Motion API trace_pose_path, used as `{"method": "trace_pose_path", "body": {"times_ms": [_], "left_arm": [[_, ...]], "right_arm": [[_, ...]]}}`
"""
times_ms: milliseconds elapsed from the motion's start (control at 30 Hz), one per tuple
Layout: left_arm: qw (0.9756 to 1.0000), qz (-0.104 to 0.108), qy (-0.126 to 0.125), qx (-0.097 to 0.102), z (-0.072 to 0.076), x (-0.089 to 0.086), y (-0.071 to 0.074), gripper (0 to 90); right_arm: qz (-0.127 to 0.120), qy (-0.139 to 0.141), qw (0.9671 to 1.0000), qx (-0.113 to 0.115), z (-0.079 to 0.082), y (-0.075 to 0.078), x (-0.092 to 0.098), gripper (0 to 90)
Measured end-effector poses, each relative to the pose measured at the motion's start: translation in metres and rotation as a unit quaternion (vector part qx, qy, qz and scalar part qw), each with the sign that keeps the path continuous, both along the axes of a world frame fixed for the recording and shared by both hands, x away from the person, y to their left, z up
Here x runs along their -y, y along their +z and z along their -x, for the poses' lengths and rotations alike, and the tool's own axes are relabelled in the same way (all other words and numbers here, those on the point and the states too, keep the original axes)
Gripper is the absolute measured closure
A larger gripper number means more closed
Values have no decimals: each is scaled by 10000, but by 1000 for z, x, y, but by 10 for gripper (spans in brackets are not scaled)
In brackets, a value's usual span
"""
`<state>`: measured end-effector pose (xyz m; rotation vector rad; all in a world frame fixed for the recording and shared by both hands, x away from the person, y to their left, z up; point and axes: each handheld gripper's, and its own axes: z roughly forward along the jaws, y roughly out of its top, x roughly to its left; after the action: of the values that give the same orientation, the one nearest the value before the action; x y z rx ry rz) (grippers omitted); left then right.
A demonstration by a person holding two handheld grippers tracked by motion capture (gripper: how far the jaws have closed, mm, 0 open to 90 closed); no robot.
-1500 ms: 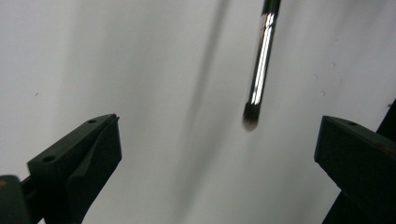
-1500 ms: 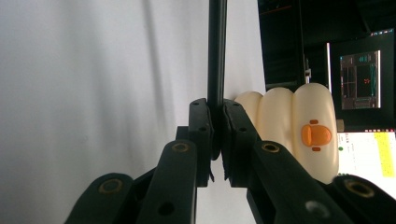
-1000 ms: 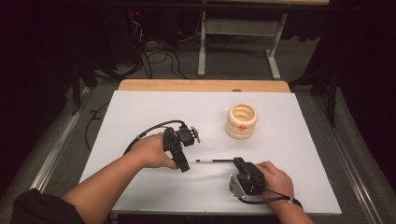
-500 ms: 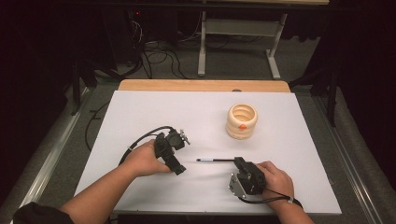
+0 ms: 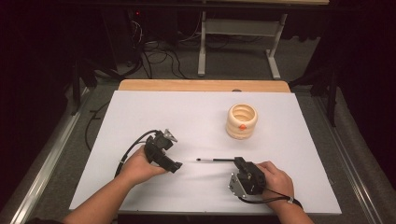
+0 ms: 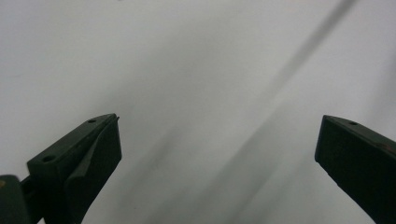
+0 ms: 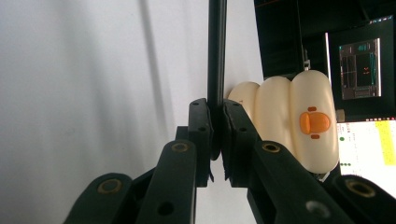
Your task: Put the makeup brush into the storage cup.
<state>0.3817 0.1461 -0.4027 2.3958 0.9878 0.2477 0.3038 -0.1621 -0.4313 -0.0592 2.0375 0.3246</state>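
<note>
Pen (image 5: pixel 215 160) was found clamped at one end between the closed jaws of the right gripper (image 5: pixel 239 162), lying level just above the white table (image 5: pixel 140 116), with its free tip directed away from that gripper toward the left gripper (image 5: pixel 173 166). In the right gripper view, the pen's black shaft (image 7: pixel 216 60) was seen pinched between both pads. The cream ribbed holder (image 5: pixel 242 121), marked with an orange duck bill, stood upright beyond the pen, well apart from it. The left gripper was held near the pen's free tip with jaws spread wide and nothing between them. The pickup was judged complete; transfer toward the holder and insertion of the pen were judged outstanding.
</note>
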Motion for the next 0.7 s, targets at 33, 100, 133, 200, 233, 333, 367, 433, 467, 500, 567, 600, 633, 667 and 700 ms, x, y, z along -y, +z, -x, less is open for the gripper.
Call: {"method": "trace_pose_path", "body": {"times_ms": [33, 100, 133, 200, 233, 333, 367, 433, 467, 500, 567, 600, 633, 667, 700], "left_arm": [[9999, 104, 64, 16, 0, -2, -1, 13], [9997, 184, 149, 73, 1, -5, -4, 12], [9993, 267, 222, 135, 2, -7, -5, 11], [9985, 399, 308, 197, 2, -9, -7, 11], [9976, 502, 386, 288, 3, -10, -8, 11], [9953, 699, 511, 441, 5, -13, -9, 11], [9945, 746, 545, 486, 5, -14, -10, 11], [9927, 857, 621, 574, 7, -16, -11, 11], [9914, 924, 678, 636, 8, -17, -12, 12], [9897, 1005, 741, 702, 9, -18, -13, 15], [9860, 1190, 856, 800, 12, -20, -13, 21], [9846, 1263, 876, 835, 13, -21, -14, 21], [9836, 1312, 879, 872, 14, -21, -14, 21], [9822, 1365, 904, 919, 15, -21, -15, 21], [9813, 1400, 922, 947, 16, -22, -15, 21]], "right_arm": [[0, -3, 10000, 2, 0, 0, 0, 857], [-6, -28, 10000, 10, 0, 0, 0, 857], [-20, -10, 10000, 2, -1, 0, 0, 857], [-31, -29, 10000, -2, -1, 0, 0, 857], [-30, -31, 10000, -2, -1, 0, 0, 857], [-44, -37, 10000, -1, 0, 0, 0, 857], [-50, -39, 10000, -2, -1, 0, 1, 857], [-54, -31, 10000, -17, -1, 0, 1, 857], [-70, -45, 10000, -18, -1, 0, 1, 857], [-67, -42, 10000, -23, -2, 0, 1, 857], [-111, -68, 9999, -39, -2, -1, 1, 857], [-122, -86, 9999, -37, -2, -1, 1, 857], [-129, -99, 9999, -36, -3, -1, 2, 857], [-140, -111, 9998, -53, -3, -1, 2, 857], [-150, -119, 9998, -64, -4, -2, 2, 857]]}}
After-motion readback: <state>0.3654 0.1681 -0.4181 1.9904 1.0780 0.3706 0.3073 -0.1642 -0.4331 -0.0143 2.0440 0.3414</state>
